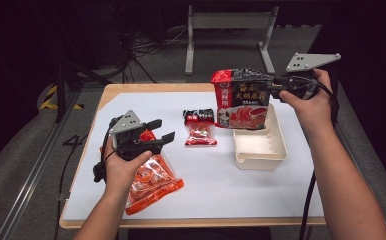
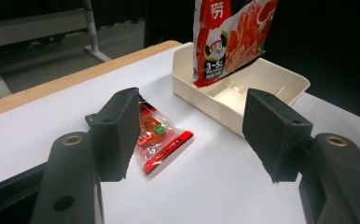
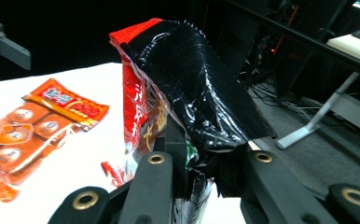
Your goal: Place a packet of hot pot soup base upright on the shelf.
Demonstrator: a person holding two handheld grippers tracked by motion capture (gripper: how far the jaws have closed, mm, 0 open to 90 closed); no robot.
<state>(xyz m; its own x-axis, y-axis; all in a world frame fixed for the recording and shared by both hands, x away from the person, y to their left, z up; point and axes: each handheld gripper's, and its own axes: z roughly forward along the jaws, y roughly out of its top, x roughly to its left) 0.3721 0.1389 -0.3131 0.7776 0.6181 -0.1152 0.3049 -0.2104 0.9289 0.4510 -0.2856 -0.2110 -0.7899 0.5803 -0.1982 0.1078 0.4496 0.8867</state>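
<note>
The left gripper (image 1: pixel 160 131) hovered with jaws spread, holding nothing, above a glossy orange packet (image 1: pixel 151 182) lying flat, probably ready for the small crinkly red sachet (image 1: pixel 200 128) just beyond. At the right, the right gripper (image 1: pixel 275 87) pinched the top edge of the tall red-and-black foil pouch (image 1: pixel 242 98), so it hung upright over the cream plastic tray (image 1: pixel 261 151), its bottom just inside the rim, likely for lowering in

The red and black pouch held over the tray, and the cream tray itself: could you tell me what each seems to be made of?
The red and black pouch, clamped in the right gripper, looks like glossy plastic film: it creases and throws sharp highlights, seen close in the right gripper view. The cream tray appears to be rigid moulded plastic, matt, with smooth rounded walls and small moulded ribs inside.
</note>
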